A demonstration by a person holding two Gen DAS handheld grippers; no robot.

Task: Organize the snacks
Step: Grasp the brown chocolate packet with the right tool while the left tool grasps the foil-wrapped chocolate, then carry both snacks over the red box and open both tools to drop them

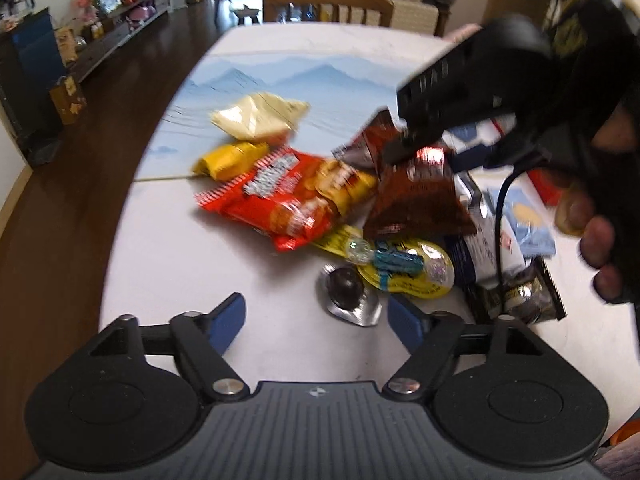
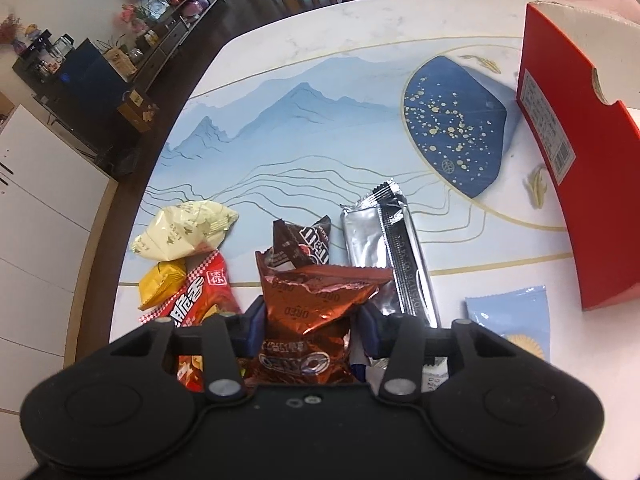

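Observation:
My right gripper [image 2: 310, 324] is shut on a brown Oreo packet [image 2: 316, 308] and holds it above the snack pile; the packet also hangs from it in the left wrist view [image 1: 416, 200]. My left gripper [image 1: 316, 316] is open and empty, low over the white table [image 1: 168, 264], just short of a foil-wrapped dark chocolate [image 1: 346, 292]. The pile holds a red snack bag [image 1: 272, 196], a yellow packet [image 1: 230, 158], a cream packet [image 1: 260, 116], a brown M&M's bag [image 2: 308, 246] and a silver bar wrapper [image 2: 384, 248].
A red open box [image 2: 576, 160] stands at the right on the blue mountain-print mat [image 2: 320, 128]. A light blue packet [image 2: 512, 316] lies near it. Yellow jelly cups [image 1: 408, 268] and a dark wrapper [image 1: 528, 296] lie by my left gripper. A wooden chair [image 1: 328, 4] stands at the far end.

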